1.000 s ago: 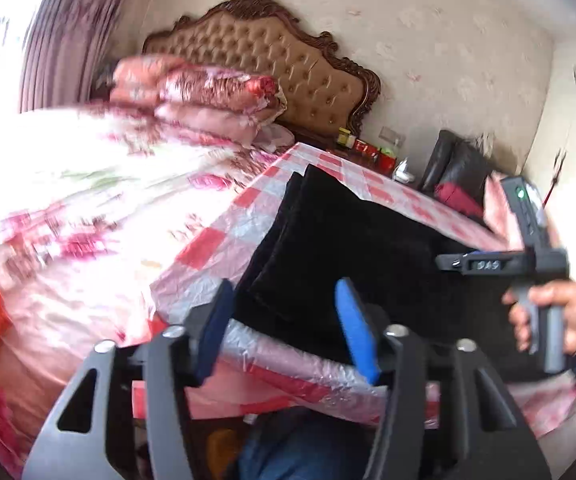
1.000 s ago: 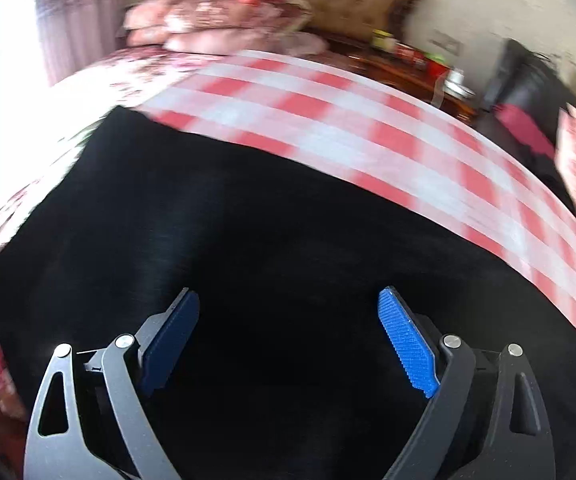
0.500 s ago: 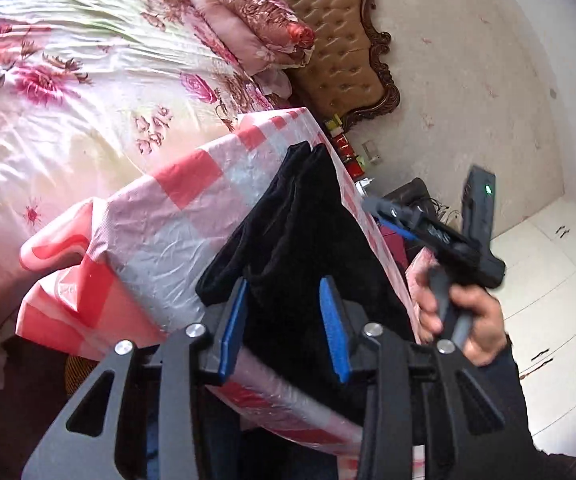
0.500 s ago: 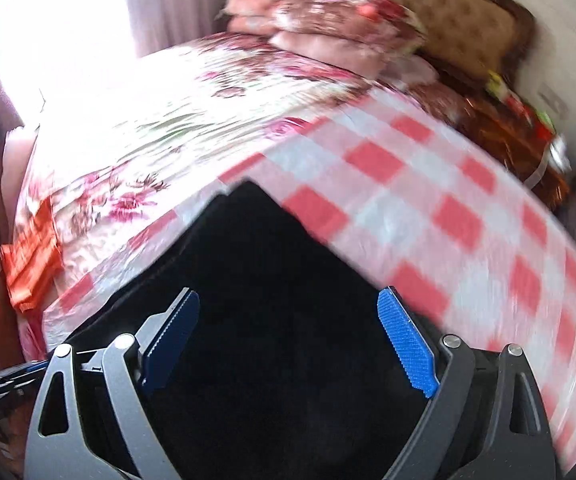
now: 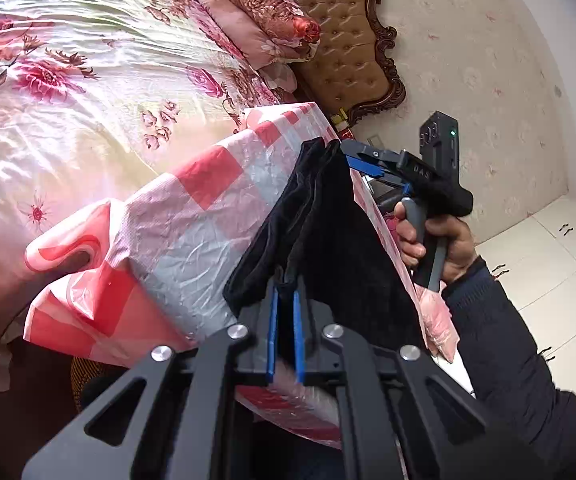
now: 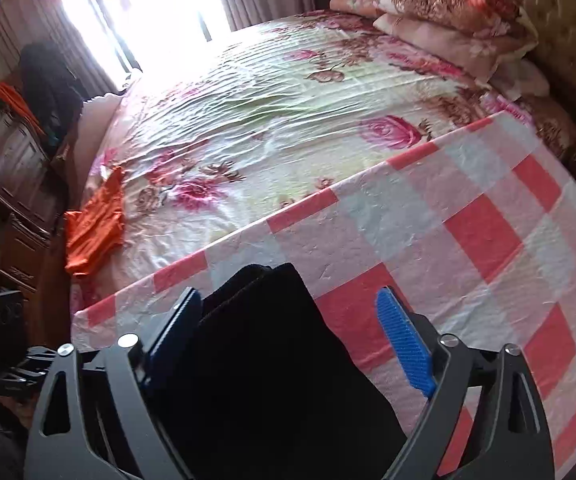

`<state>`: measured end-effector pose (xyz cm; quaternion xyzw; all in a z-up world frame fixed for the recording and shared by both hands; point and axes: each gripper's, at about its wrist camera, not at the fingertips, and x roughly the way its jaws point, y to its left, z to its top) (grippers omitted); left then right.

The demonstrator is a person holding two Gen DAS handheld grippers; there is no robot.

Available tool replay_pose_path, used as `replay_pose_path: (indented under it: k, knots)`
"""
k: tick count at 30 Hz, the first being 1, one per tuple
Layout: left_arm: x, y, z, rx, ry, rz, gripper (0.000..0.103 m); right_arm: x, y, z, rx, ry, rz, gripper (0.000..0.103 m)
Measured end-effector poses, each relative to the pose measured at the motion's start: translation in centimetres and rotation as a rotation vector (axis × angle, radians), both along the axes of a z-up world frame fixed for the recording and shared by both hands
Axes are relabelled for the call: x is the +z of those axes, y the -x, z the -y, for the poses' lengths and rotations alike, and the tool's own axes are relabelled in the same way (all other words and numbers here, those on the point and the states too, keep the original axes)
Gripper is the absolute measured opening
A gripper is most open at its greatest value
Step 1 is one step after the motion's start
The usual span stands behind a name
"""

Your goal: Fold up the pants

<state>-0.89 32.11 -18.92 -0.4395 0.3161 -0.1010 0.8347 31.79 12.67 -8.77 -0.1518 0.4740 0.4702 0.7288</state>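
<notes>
Reading "DAS" on right tool (image 5: 361,160), black pants (image 5: 327,232) beside

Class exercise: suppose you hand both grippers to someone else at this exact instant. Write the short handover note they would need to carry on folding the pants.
Left gripper: shut on the near edge of the black pants.
Right gripper: open, jaws astride the far end of the pants, not clamped.
The pants lie in layers on the checked cloth beside the floral bedspread.
Done: near edge gripped.
Left: probably close the right gripper on the far end, then bring the ends together and smooth the fold.
</notes>
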Motion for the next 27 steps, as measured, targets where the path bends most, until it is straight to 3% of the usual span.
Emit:
replay_pose_path:
  k: [3, 4, 5, 8, 11, 17, 27]
  knots:
    - [0.0, 0.0, 0.0, -0.001, -0.001, 0.004, 0.007, -0.4, -0.5, 0.1, 0.024, -0.011, -0.059, 0.078]
    - [0.0, 0.0, 0.0, -0.002, -0.001, 0.005, 0.007, -0.6, -0.6, 0.0, 0.027, -0.011, -0.076, 0.063]
    - [0.0, 0.0, 0.0, -0.004, -0.002, 0.005, 0.007, -0.7, -0.8, 0.1, 0.026, -0.010, -0.090, 0.038]
    - [0.0, -0.1, 0.1, 0.000, -0.003, 0.008, 0.007, -0.6, -0.4, 0.4, 0.030, -0.022, -0.093, 0.013]
    - [0.1, 0.0, 0.2, 0.005, -0.008, 0.007, 0.006, -0.1, 0.4, 0.7, 0.027, -0.014, -0.059, 0.006]
    - [2.0, 0.9, 0.5, 0.023, -0.054, 0.051, 0.006, 1.9, 1.7, 0.5, -0.010, -0.055, 0.003, 0.005]
    - [1.7, 1.4, -0.3, 0.060, -0.044, 0.035, 0.006, 1.1, 1.5, -1.0, -0.022, -0.074, -0.028, 0.005]
